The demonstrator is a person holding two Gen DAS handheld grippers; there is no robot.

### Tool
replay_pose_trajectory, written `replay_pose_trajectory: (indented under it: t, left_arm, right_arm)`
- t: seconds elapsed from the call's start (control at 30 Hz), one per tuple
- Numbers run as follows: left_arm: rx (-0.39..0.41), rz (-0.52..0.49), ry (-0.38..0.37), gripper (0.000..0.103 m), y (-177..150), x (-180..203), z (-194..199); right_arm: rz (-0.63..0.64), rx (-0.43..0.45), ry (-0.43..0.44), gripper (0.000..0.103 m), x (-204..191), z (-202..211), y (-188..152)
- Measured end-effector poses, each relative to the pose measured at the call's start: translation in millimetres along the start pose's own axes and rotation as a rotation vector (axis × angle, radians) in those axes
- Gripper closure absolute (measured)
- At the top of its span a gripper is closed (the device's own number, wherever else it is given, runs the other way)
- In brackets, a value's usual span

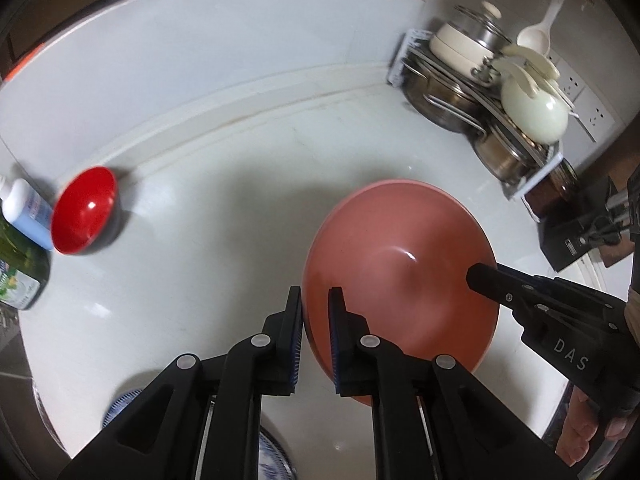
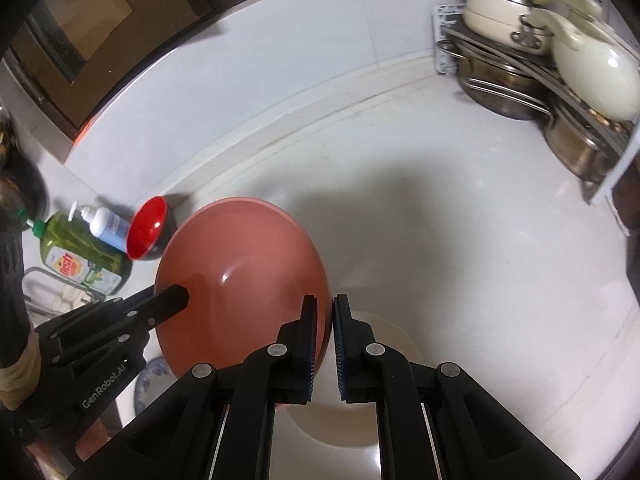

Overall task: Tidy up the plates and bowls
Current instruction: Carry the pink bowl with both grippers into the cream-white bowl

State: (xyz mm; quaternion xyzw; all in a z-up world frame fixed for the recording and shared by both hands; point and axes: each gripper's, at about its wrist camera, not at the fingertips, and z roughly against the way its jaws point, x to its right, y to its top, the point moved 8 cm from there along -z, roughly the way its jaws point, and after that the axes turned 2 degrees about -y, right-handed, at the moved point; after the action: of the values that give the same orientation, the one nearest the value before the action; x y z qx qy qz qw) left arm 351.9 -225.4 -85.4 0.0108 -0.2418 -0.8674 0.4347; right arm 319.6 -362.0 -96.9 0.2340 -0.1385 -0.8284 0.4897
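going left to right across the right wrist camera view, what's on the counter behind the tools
green dish soap bottle → white pump bottle → red bowl → pink bowl → rack of pots

Left gripper (image 1: 316, 300), right gripper (image 2: 332, 306) — jaws pinched, angled downward

The right gripper (image 2: 331, 312) clamps the right rim of a pink plate (image 2: 244, 276), pads closed on the edge. The left gripper (image 2: 176, 296) grips the plate's left rim. The plate is held above the white counter (image 2: 460, 240), tilted. A cream plate (image 2: 384, 360) lies below, partly hidden. A red bowl (image 2: 146, 228) stands behind, beside a pump bottle (image 2: 106, 226) and a green soap bottle (image 2: 76, 258). A rack (image 2: 520, 68) of pots occupies the far right corner.
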Motion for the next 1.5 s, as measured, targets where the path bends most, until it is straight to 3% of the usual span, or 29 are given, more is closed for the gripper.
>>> replay_pose_trajectory:
  t: [0.33, 0.7, 1.1, 1.5]
  left_arm:
    - [-0.082, -0.016, -0.002, 0.091, -31.0, 27.1, -23.5]
    - [-0.145, 0.002, 0.009, 0.091, -50.9, 30.2, -44.6]
    - [-0.194, 0.012, 0.03, 0.091, -60.2, 29.9, -65.1]
    - [-0.195, 0.011, 0.031, 0.088, -59.1, 30.6, -68.7]
  right_arm:
    - [0.012, -0.051, -0.024, 0.093, 34.7, -5.3, -31.8]
    - [0.007, -0.13, -0.015, 0.093, 56.9, -29.4, -57.3]
    - [0.01, -0.191, -0.009, 0.093, 66.6, -49.0, -67.9]
    - [0.017, -0.189, -0.014, 0.092, 64.4, -53.9, -65.3]
